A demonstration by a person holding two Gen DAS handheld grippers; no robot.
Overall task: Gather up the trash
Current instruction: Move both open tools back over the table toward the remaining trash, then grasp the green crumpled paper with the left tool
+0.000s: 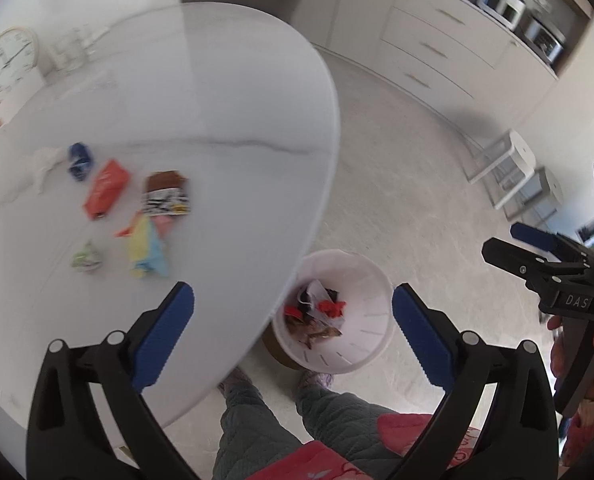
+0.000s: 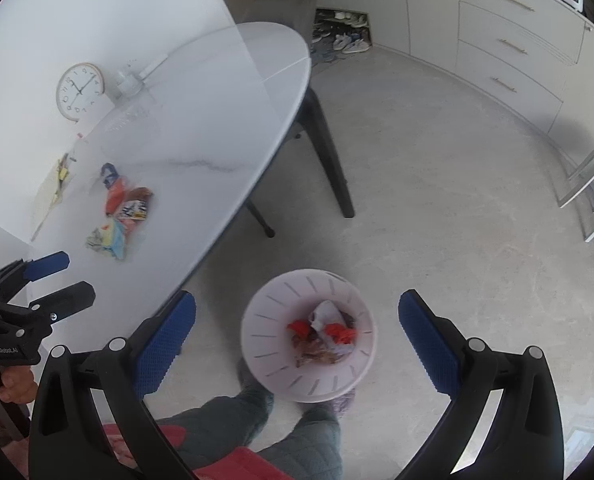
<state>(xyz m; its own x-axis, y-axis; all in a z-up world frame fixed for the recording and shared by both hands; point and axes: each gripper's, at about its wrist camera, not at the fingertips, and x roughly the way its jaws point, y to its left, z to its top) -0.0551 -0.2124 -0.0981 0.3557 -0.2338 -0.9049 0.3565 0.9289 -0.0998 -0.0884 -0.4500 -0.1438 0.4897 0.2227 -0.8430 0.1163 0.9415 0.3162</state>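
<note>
My left gripper (image 1: 294, 289) is open and empty, hanging over the table's near edge and the white bin (image 1: 377, 280) on the floor. The bin (image 2: 257, 320) holds several wrappers (image 2: 321, 336). My right gripper (image 2: 297, 296) is open too, right above the bin, with nothing between its pads. On the white marble table (image 1: 217, 100) lie a red pack (image 1: 106, 188), a brown and black-white wrapper (image 1: 166, 194), a yellow, blue and pink wrapper (image 1: 147, 252), a green crumpled scrap (image 1: 87, 260), a blue item (image 1: 80, 160) and white tissue (image 1: 47, 164). The same pile (image 2: 117, 208) shows in the right wrist view.
A clock (image 2: 80, 92) leans at the table's back. A grey chair (image 2: 285, 8) stands behind the table, its dark legs (image 2: 333, 160) reaching the floor. Cabinets with drawers (image 2: 509, 52) line the wall; a white rack (image 1: 509, 168) stands right. The person's legs (image 1: 257, 420) are by the bin.
</note>
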